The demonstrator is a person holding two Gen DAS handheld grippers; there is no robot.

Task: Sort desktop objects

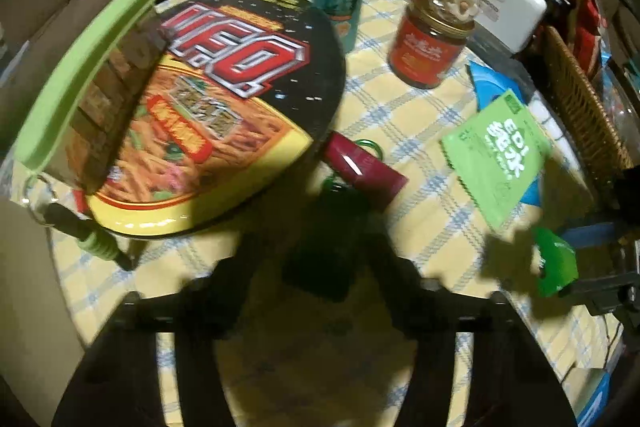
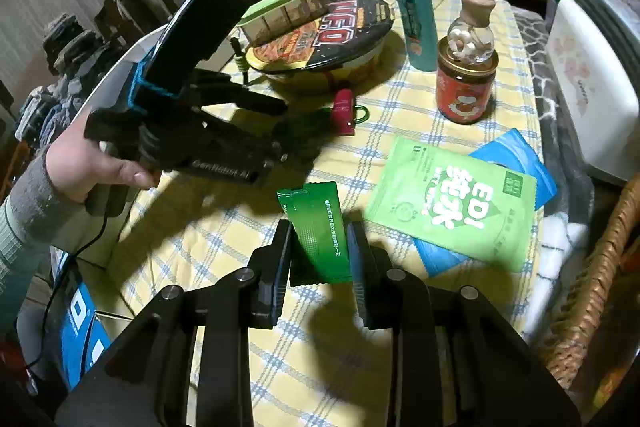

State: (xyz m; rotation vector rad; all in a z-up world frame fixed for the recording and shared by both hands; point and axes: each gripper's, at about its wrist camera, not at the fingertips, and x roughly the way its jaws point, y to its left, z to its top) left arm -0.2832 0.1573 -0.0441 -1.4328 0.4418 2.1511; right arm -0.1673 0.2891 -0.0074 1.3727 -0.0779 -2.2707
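My right gripper (image 2: 318,233) is shut on a dark green sachet (image 2: 320,211), held tilted above the checked tablecloth (image 2: 248,251) with its shadow below. The left wrist view catches that sachet (image 1: 556,263) at the right edge. My left gripper (image 1: 316,243), held by a hand (image 2: 92,163), points down over a dark green thing (image 1: 320,259) lying between its jaws. Shadow and blur hide whether the pads press it. Just beyond lies a red case (image 1: 360,167) with a green ring (image 2: 362,113).
A U.F.O. noodle bowl (image 1: 224,99) carries a green-lidded box (image 1: 88,79). Behind stand a teal bottle (image 2: 412,7) and a red jar (image 2: 464,91) topped by a stoppered glass bottle (image 2: 472,27). A green wipes pack (image 2: 452,203) overlaps a blue pack (image 2: 516,155). A wicker basket (image 2: 592,287) stands right.
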